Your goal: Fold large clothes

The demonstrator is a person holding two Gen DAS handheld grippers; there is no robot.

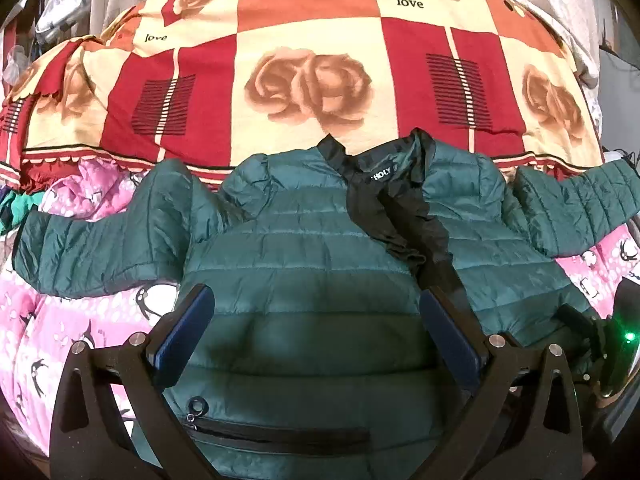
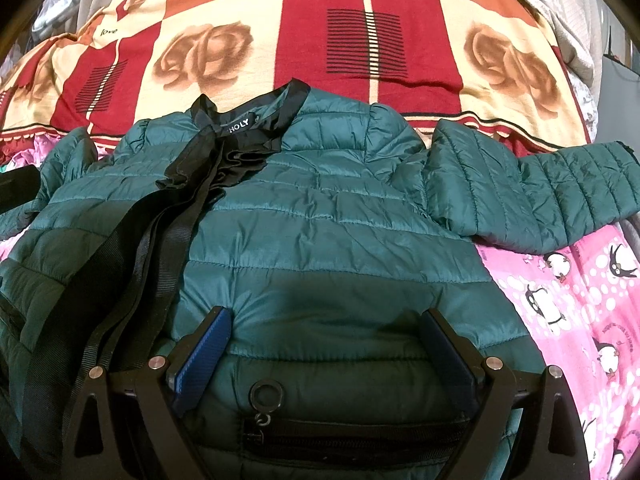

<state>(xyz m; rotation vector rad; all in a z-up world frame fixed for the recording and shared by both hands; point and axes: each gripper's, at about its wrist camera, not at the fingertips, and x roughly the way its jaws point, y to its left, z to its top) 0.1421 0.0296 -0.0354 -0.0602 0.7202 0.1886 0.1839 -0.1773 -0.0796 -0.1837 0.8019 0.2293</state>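
Note:
A dark green quilted puffer jacket (image 1: 304,248) lies front up on the bed, collar away from me, sleeves spread to both sides; it also shows in the right wrist view (image 2: 344,216). A black zipper band (image 1: 404,216) runs down its front. My left gripper (image 1: 316,312) is open over the jacket's left lower front, above a zipped pocket (image 1: 276,436). My right gripper (image 2: 326,328) is open over the right lower front, above the other pocket's ring pull (image 2: 267,394). Neither holds anything.
The jacket rests on a pink penguin-print blanket (image 2: 576,304) that also shows in the left wrist view (image 1: 80,320). Beyond it lies a red, cream and orange rose-print blanket (image 1: 312,60). Grey curtains hang behind the bed. The other gripper's body with a green light (image 1: 630,336) sits at the right edge.

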